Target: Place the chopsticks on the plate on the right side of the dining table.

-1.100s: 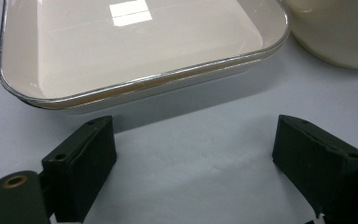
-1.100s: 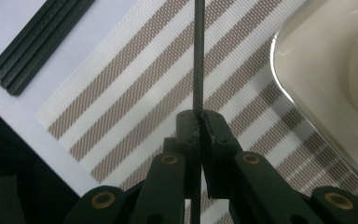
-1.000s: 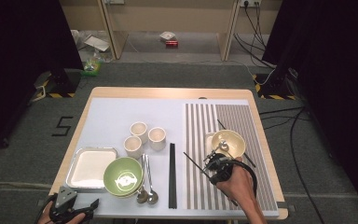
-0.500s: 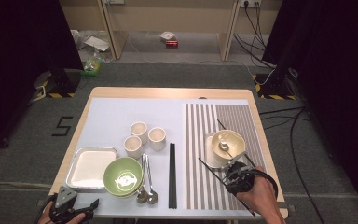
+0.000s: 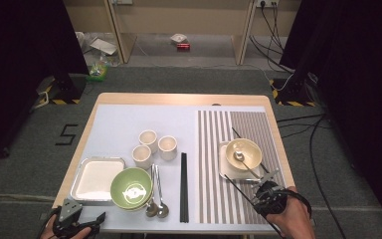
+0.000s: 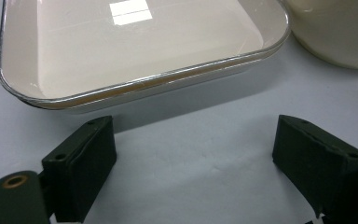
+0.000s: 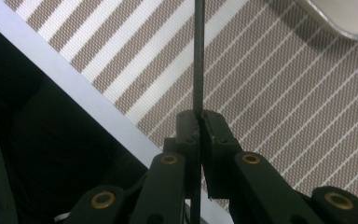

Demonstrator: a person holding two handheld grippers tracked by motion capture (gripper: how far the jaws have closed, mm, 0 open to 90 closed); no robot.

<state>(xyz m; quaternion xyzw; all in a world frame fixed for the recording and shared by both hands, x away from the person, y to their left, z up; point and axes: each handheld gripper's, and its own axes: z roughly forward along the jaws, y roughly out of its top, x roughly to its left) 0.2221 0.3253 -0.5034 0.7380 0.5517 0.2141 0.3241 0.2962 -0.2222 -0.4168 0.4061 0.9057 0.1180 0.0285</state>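
Right gripper view: right claw (image 7: 199,122) clamps chopstick (image 7: 197,56) over striped mat (image 7: 270,93).

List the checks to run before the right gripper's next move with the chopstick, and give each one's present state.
1. Right gripper shut on the chopstick: ok.
2. Chopstick runs straight out from between the pads, not skewed: ok.
3. Far tip of the chopstick lifted off the mat: cannot tell.
4. Left gripper open and holding nothing: ok.
5. Left gripper apart from the tray ahead of it: ok.
6. Spoon resting inside the bowl, away from the right gripper: ok.
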